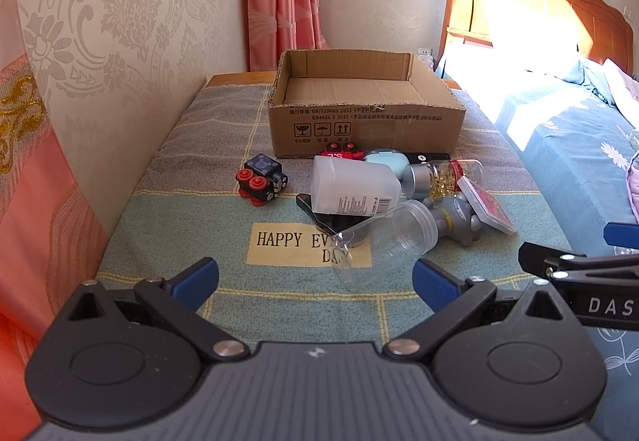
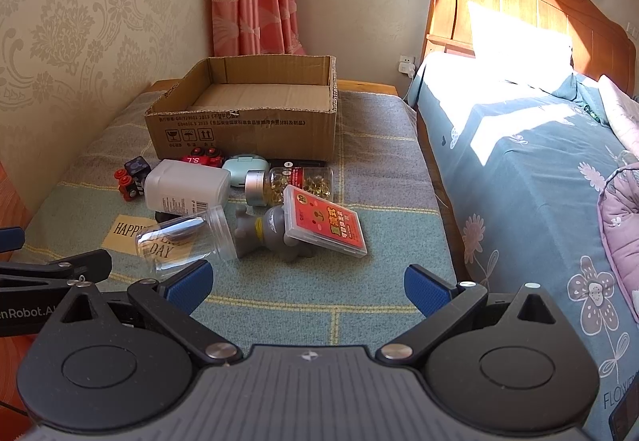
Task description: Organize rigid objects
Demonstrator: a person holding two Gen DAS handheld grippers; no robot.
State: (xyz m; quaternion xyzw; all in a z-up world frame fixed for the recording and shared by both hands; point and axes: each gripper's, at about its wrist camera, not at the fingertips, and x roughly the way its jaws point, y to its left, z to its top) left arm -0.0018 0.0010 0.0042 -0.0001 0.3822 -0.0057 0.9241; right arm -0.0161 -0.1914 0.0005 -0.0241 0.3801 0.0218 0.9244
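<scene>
Both grippers hover side by side over the near end of a cloth-covered table (image 1: 191,201), jaws spread wide and holding nothing: the left gripper (image 1: 315,281) faces a clear plastic jar (image 1: 383,241) lying on its side just ahead, while the right gripper (image 2: 307,283) has bare cloth between its blue pads (image 2: 187,287). Beyond them the clutter sits bunched mid-table: a white bottle (image 1: 351,187), a capsule bottle (image 2: 287,183), a grey figurine (image 2: 275,235) with a red card case (image 2: 327,225) leaning on it, and a black toy block (image 1: 263,179) apart at the left. An open cardboard box (image 1: 359,129), empty, stands behind the pile near the table's far edge. A bed (image 2: 539,169) adjoins the table's right side; a wall runs along the left.
</scene>
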